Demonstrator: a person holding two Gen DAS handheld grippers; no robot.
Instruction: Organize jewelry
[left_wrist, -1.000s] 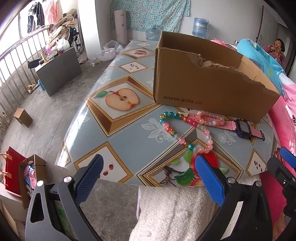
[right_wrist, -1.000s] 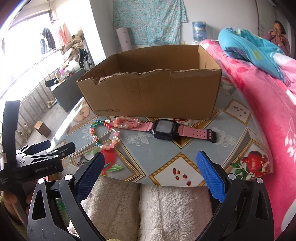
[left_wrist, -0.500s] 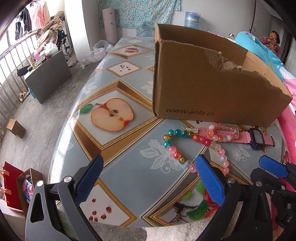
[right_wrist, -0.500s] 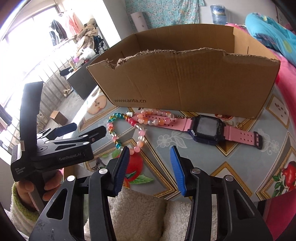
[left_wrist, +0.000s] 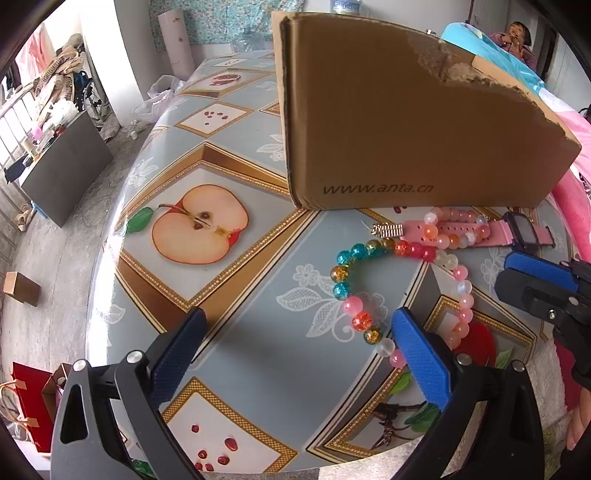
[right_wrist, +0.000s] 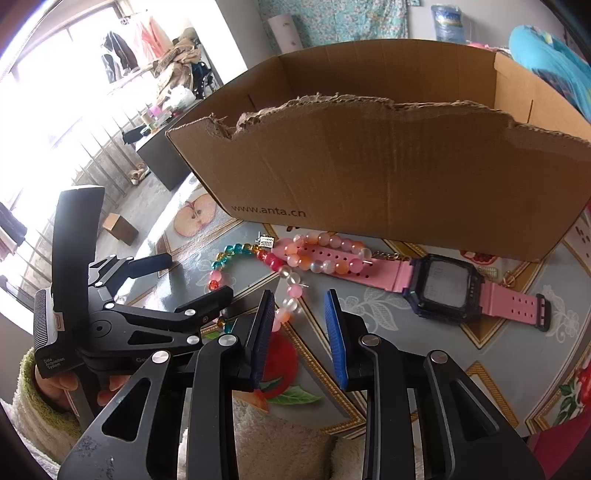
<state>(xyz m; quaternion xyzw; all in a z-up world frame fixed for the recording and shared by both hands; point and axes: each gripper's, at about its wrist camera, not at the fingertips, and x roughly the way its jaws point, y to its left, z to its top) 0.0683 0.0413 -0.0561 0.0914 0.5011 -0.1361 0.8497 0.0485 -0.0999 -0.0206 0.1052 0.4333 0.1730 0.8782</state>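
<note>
Open-topped brown cardboard box (right_wrist: 369, 166) at the far side of the fruit-patterned worktop (left_wrist: 240, 314), torn near wall facing the person: probably the place meant for the jewellery, with the low ragged edge easy to reach over.

Just in front of that wall, a long string of round glass beads in pink, orange, teal and red (left_wrist: 415, 250), looped loosely on the worktop, its far strand draped across the strap of a pink digital wristwatch with a dark square face (right_wrist: 443, 284). Neither piece in the box yet.

Right gripper (right_wrist: 300, 299) angled down over the near run of the bead string, jaws just narrowed to a small gap. A few pink beads seen between the blue pads, not visibly pinched; likely set this narrow to nip the thin strand without catching the watch strap.

Left gripper (left_wrist: 297, 325) spread wide, holding nothing, low over bare worktop at the left of the bead loop, right pad just beside the nearest beads. Probably kept ready to gather the rest of the strand.
</note>
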